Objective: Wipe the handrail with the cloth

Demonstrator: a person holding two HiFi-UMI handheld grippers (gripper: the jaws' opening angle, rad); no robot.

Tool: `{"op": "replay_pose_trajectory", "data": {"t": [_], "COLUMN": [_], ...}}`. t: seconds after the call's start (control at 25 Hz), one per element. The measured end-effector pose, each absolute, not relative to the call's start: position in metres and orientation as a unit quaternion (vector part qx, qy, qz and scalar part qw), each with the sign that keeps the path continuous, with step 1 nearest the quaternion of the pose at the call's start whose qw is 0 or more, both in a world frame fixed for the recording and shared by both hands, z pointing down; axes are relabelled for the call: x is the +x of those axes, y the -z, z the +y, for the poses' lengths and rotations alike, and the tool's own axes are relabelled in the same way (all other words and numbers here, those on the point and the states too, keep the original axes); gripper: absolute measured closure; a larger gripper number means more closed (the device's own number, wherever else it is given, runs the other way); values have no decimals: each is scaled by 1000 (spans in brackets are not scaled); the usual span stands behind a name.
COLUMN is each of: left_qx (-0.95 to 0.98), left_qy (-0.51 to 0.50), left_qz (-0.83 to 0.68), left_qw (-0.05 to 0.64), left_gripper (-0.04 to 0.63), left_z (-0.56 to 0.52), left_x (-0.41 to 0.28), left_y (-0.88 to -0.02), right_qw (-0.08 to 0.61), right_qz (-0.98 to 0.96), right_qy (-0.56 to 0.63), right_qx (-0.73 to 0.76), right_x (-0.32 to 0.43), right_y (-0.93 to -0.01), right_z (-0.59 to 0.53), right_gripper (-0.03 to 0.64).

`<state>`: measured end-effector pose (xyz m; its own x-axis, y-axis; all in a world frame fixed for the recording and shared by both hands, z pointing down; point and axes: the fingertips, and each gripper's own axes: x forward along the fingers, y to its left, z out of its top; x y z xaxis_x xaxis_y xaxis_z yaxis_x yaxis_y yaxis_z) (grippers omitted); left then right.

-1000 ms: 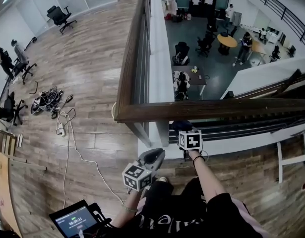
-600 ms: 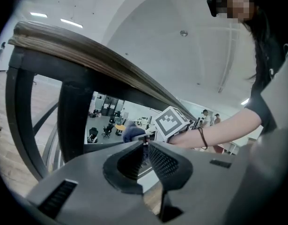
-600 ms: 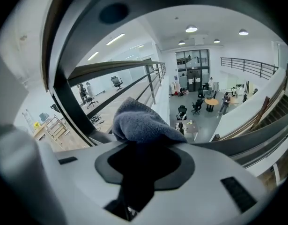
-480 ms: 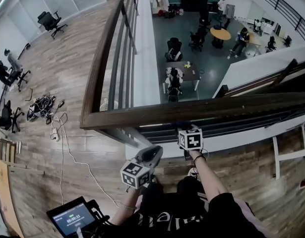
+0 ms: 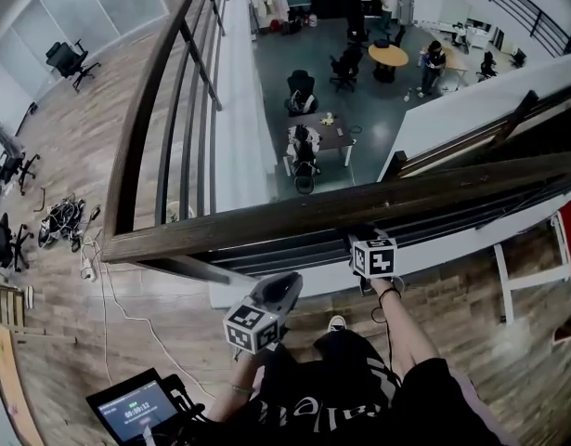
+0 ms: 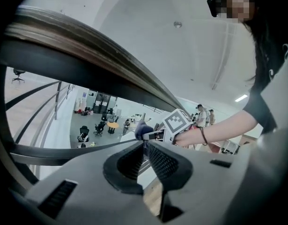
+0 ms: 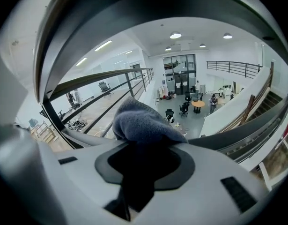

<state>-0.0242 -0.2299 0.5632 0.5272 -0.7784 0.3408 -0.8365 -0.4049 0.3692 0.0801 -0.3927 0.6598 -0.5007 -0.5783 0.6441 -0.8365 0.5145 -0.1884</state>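
Note:
The dark wooden handrail (image 5: 266,219) runs across the head view from lower left to upper right. My right gripper (image 5: 366,240) is pressed against its near underside, marker cube just below. It is shut on a blue-grey cloth (image 7: 143,122), which bulges out between the jaws; the rail arches close overhead (image 7: 148,6). My left gripper (image 5: 283,288) hangs lower and to the left, apart from the rail. Its jaws are closed together (image 6: 144,148) on nothing. From the left gripper view the cloth (image 6: 143,130) shows at the tip of the right gripper (image 6: 148,134).
A second rail (image 5: 155,91) with metal bars runs away from the corner at left. Beyond the rail is a drop to a lower floor with tables, chairs and people (image 5: 308,142). Cables (image 5: 62,221) lie on the wooden floor; a tablet (image 5: 136,409) sits bottom left.
The right gripper with the cloth has slid a little to the right along the handrail. The head view has swung out over the rail. The left gripper has hardly moved.

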Motion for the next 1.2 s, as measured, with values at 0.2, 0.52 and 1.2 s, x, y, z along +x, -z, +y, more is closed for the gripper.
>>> {"op": "replay_pose_trajectory", "data": {"t": [0.2,0.52,1.2], "left_qx": [836,822,781], "left_qy": [-51,-65,-70], "left_qz": [-478,-492,-547], "left_qw": [264,279,293], "left_gripper": [565,565,565], "left_z": [-254,-251,-239], "left_x": [36,27,-16], "left_y": [-569,-572,-587], "right_qw": [257,255,224], "right_qz": [-824,-787,-701], "right_qy": [-247,-251,-287], "right_qx": [440,502,613], "right_x": [170,269,380], "right_y": [-660,-649,-664], "right_z": [-428,-475,-514], "right_gripper": [514,514,514]}}
